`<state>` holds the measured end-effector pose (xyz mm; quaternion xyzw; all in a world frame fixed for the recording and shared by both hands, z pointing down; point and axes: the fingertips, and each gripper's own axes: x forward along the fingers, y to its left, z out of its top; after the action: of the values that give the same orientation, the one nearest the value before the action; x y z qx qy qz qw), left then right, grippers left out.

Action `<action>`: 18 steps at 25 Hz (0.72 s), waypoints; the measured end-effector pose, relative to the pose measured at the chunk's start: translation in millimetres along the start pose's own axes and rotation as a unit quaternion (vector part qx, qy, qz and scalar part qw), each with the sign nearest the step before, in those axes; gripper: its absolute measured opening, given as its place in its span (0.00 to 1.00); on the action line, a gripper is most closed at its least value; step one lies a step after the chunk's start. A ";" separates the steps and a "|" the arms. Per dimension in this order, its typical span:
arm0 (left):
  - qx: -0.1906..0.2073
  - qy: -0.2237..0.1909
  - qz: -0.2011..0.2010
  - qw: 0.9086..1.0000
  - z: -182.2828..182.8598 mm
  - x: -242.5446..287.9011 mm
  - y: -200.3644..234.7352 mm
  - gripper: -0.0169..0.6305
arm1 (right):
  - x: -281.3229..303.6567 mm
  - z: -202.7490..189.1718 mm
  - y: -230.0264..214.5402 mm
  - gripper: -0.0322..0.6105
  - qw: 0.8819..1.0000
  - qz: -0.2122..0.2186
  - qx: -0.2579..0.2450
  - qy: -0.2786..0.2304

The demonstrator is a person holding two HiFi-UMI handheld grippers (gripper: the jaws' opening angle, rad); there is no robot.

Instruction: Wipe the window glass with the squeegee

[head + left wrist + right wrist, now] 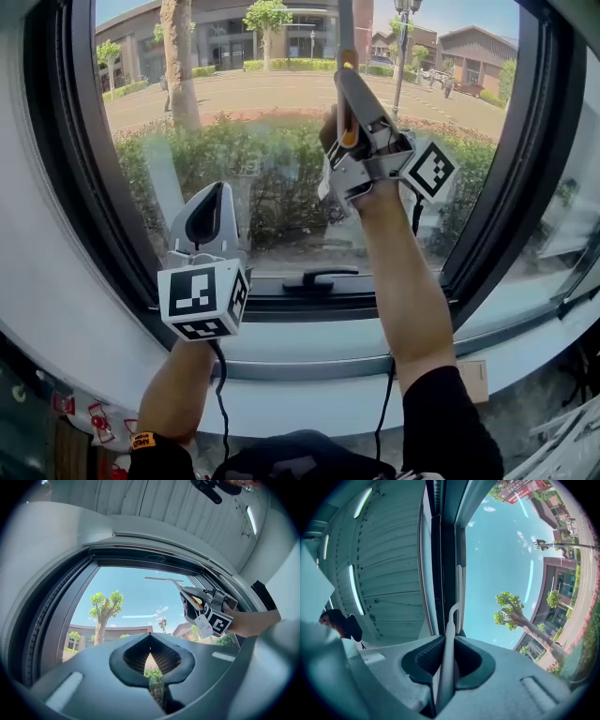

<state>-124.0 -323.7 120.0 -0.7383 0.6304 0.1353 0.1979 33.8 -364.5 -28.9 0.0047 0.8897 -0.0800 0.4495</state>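
Aloft, right claw (446, 671) gripping squeegee (449, 637)

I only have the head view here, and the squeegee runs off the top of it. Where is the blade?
Observer: The left gripper view shows the squeegee blade level, high up the window glass, just under the top frame.
Operator: Is the right hand-held gripper clamped on it?
Observer: Yes, in the right gripper view its jaws are shut on the squeegee handle.
Operator: And the left one?
Observer: The left hand-held gripper has its jaws together, nothing between them.
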 end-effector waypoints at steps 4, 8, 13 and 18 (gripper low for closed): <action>0.000 0.017 0.005 1.000 -22.4 0.0 -7.1 0.05 | -21.5 -10.3 0.2 0.12 1.000 0.002 0.011 0.002; 0.000 0.044 0.011 0.999 -55.7 -5.5 -13.6 0.05 | -45.4 -28.6 -2.2 0.12 1.000 -0.004 0.026 0.011; -0.017 0.077 0.001 0.997 -86.7 -17.1 -22.8 0.05 | -78.2 -47.6 0.2 0.12 0.999 -0.015 0.040 0.016; -0.032 0.090 -0.011 0.995 -97.3 -31.8 -22.7 0.05 | -120.1 -73.8 -1.9 0.12 0.997 -0.046 0.054 0.016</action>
<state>-111.9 -337.9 223.1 -0.7605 0.6327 0.0863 0.1178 46.3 -347.9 110.5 -0.0104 0.8905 -0.1481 0.4300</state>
